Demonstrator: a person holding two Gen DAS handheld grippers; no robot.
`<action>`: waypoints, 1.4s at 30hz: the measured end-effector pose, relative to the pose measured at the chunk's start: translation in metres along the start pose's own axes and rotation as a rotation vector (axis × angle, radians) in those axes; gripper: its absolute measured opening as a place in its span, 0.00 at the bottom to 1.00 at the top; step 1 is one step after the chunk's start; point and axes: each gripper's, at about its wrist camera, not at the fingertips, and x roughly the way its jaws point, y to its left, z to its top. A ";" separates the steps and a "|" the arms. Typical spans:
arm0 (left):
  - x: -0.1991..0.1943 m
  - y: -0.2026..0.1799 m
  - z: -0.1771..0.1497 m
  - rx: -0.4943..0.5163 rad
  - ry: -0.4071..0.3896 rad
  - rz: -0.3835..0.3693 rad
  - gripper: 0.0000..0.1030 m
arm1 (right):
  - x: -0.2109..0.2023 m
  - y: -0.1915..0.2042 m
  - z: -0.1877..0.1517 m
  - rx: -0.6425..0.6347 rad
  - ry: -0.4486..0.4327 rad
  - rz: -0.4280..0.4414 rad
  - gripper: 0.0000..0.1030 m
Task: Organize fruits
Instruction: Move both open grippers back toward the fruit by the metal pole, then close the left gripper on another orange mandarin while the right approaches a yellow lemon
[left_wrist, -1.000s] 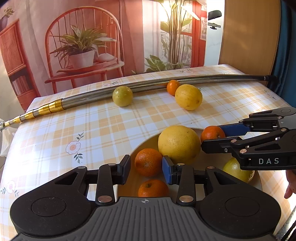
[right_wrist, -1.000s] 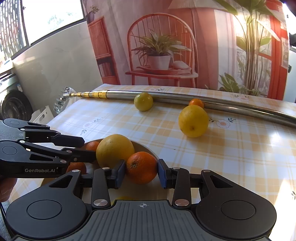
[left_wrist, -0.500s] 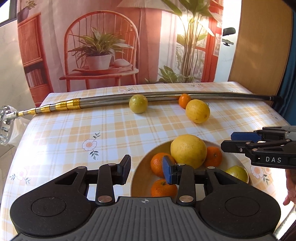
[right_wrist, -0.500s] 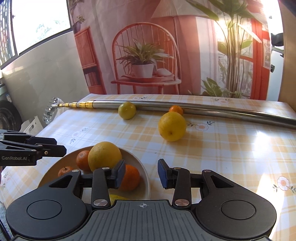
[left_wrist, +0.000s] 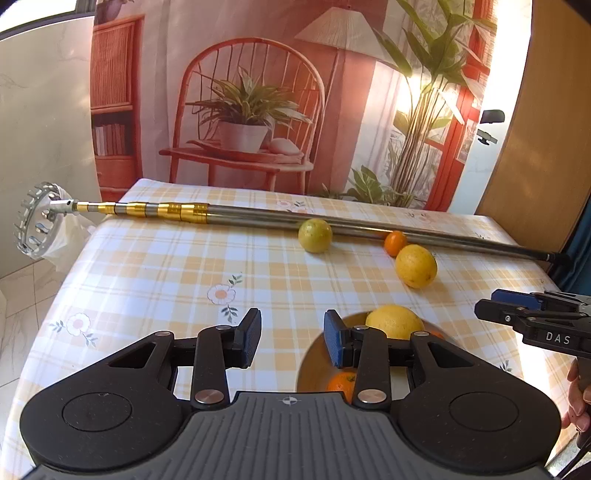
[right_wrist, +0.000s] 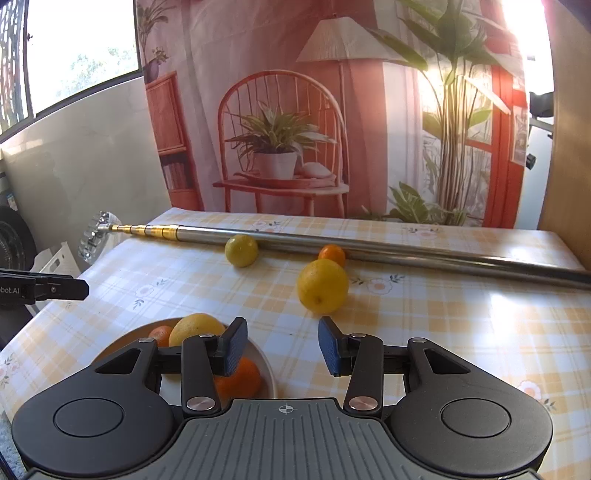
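Note:
A tan bowl on the checked tablecloth holds a large yellow citrus and oranges. Three fruits lie loose farther back: a yellow-green one, a small orange and a big yellow one. My left gripper is open and empty, above the table just left of the bowl. My right gripper is open and empty too, to the right of the bowl and short of the big yellow fruit; in the left wrist view it shows side-on.
A long metal telescopic pole with a gold section and a toothed ring head lies across the back of the table. The yellow-green fruit and small orange rest against it. A printed backdrop hangs behind. The table's left edge drops to a tiled floor.
Both grippers pulled back and up from the bowl. The right one let go of the orange, which now lies in the bowl. The left one moved off to the left.

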 end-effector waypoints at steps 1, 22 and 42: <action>-0.002 0.001 0.004 0.005 -0.009 0.008 0.39 | -0.001 -0.001 0.003 -0.002 -0.006 -0.007 0.41; 0.044 -0.028 0.067 0.009 0.038 -0.107 0.38 | 0.028 -0.055 0.027 0.093 -0.042 -0.092 0.49; 0.193 -0.109 0.098 0.024 0.205 -0.233 0.39 | 0.066 -0.106 -0.008 0.173 -0.121 -0.216 0.61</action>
